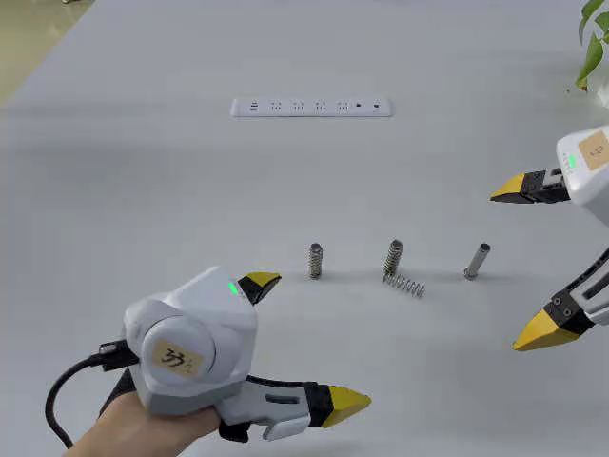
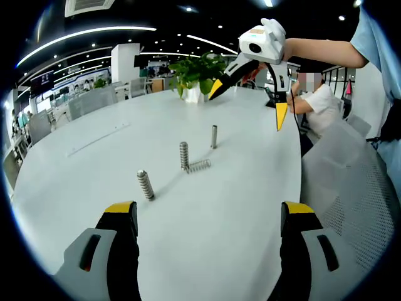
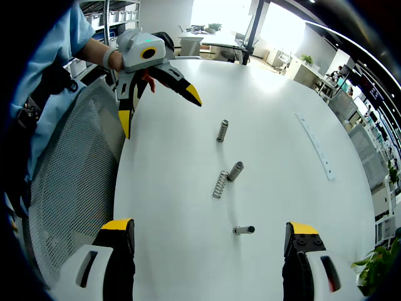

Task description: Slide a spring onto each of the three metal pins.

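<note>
Left tongs (image 1: 314, 340): nearest to me, low and left in the head view, held in a hand (image 1: 143, 430). The jaws are spread wide with nothing between them, on the near side of the row of pins.
Left pin (image 1: 315, 272): I see it standing upright on the counter (image 1: 171, 209), with a spring (image 1: 315, 255) sleeved over it.
Middle pin (image 1: 392, 268): it stands to the right of the left pin and carries a second spring (image 1: 394, 253) around its shaft.
Right pin (image 1: 477, 260): this is the farthest right of the three, bare metal with no coil on it.
Loose spring (image 1: 403, 284): it lies flat on the counter just near of the middle pin, with one end at that pin's foot. I cannot tell whether they touch.
Right tongs (image 1: 506, 272): at the right edge of the head view, to the right of the bare pin. The jaws are gaping and hold nothing. In the left gripper view I see them raised off the counter.
Cable (image 1: 65, 392): black, it runs from the back of the left tongs toward the near edge.
Power strip (image 1: 311, 108): white, it lies flat on the far side of the counter, well apart from the pins.
Plant (image 1: 592, 43): green leaves show at the far right corner.
</note>
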